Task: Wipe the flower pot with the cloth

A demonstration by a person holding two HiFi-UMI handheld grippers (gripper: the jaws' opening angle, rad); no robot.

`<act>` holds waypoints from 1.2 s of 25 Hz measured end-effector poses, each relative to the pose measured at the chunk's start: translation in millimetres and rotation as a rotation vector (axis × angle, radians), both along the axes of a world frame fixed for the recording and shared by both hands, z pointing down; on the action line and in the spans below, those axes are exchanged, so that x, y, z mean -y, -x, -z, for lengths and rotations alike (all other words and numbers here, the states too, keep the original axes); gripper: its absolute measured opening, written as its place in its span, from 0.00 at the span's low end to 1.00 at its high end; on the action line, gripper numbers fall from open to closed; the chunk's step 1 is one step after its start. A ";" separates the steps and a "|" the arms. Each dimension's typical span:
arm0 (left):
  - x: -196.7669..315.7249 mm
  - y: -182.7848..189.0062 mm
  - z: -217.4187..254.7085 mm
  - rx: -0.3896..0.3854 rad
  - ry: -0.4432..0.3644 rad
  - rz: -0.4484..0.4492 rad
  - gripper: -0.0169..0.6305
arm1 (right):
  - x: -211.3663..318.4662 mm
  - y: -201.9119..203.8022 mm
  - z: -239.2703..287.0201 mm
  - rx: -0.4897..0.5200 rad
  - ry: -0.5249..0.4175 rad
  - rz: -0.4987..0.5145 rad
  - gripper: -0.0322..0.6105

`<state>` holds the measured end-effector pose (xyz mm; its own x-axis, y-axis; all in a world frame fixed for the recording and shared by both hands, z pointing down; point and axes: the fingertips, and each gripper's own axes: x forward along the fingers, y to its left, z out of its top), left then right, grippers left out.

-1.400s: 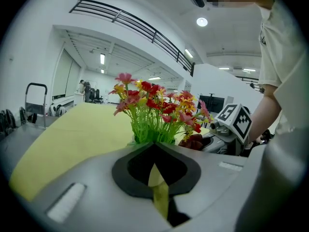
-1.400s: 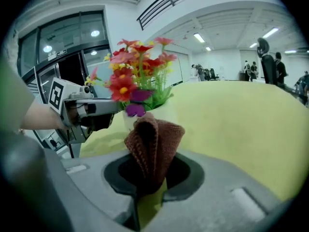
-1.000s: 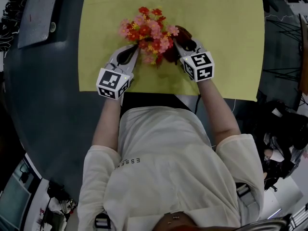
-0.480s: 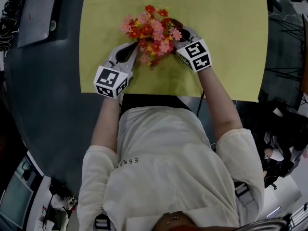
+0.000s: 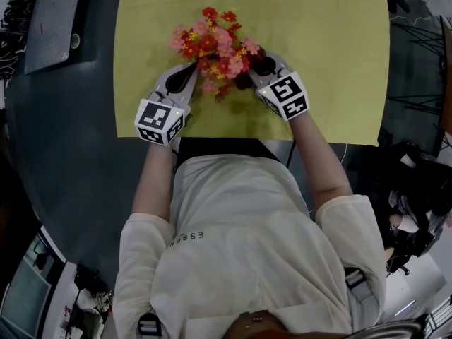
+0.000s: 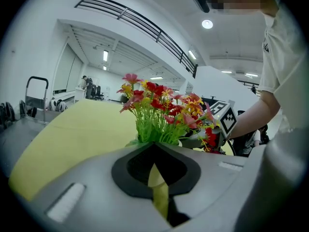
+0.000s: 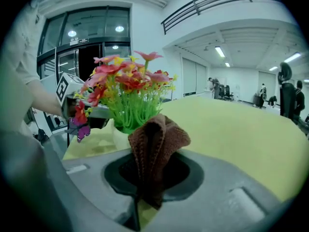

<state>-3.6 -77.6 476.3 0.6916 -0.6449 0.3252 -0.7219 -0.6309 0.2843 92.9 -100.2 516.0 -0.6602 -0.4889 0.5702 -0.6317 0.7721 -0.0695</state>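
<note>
A small cream flower pot (image 7: 118, 132) with red, pink and yellow artificial flowers (image 5: 212, 41) stands on the yellow-green mat (image 5: 332, 62). In the head view the blooms hide the pot. My left gripper (image 5: 192, 75) is shut at the pot's left side, with a pale sliver of its rim pinched between the jaws (image 6: 157, 178). My right gripper (image 5: 256, 69) is shut on a folded brown cloth (image 7: 157, 144). The cloth (image 5: 247, 78) sits against the pot's right side, below the flowers (image 7: 128, 88).
The mat lies on a dark round table (image 5: 70, 154), and its near edge runs just behind both grippers. A grey panel (image 5: 56, 20) lies at the table's far left. The person's torso fills the lower part of the head view.
The right gripper carried the cloth along the pot's right side, first away from the person, then back nearer and to the left. The left gripper and the pot stayed put.
</note>
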 end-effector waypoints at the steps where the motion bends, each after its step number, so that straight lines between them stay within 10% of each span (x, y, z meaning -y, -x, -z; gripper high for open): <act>1: 0.1 0.4 -0.2 0.003 -0.001 0.002 0.05 | -5.5 0.8 -0.4 0.000 0.004 0.006 0.14; 18: 2.6 -6.4 15.0 -0.062 0.007 -0.068 0.05 | 11.0 -28.7 31.7 -0.023 0.026 -0.006 0.14; 30: 6.2 -4.8 6.6 -0.080 0.032 0.130 0.05 | 87.0 12.3 22.5 0.095 0.066 0.380 0.14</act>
<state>1.1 -83.7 469.7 0.6277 -0.7208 0.2940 -0.7710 -0.5236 0.3624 80.6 -187.2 493.6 -0.8381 -0.1639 0.5204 -0.2904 0.9415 -0.1712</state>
